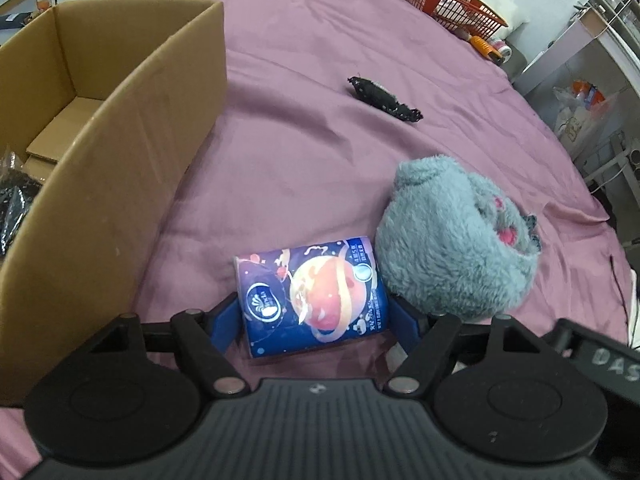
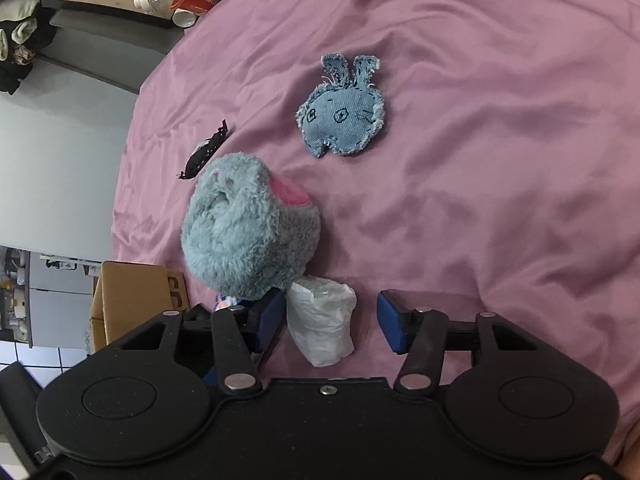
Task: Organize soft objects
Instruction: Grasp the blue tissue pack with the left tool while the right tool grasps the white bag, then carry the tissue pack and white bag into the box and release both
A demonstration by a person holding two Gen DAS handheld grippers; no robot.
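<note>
A mauve sheet [image 1: 320,60] covers the counter, rumpled into soft folds, with a red basket [image 1: 456,4] and clutter at its far edge and an open cardboard box [image 1: 120,152] standing on the left.

The left tongs [image 1: 316,320] straddle a blue tissue pack [image 1: 316,296] printed with a planet. The pack sits squarely between the two blue pads, its long axis running roughly along the line the tongs point, and each pad stands against or just beside a side wall. Whether they press yet I cannot tell; the pack shows no squeeze. The box lies just to the left, so this hand is the nearer one for a drop there.

The right tongs [image 2: 332,320] are spread around a small white wrapped bundle [image 2: 322,320]. The bundle leans against the left pad, while the right pad stands clear of it with sheet showing between. It is not gripped.

A grey plush ball [image 1: 452,248] rests touching the right far corner of the tissue pack and, in the right view, just beyond the white bundle. Farther out lie a denim rabbit face [image 2: 344,116] and a small black lacy piece [image 1: 384,98], both well apart from either hand.
</note>
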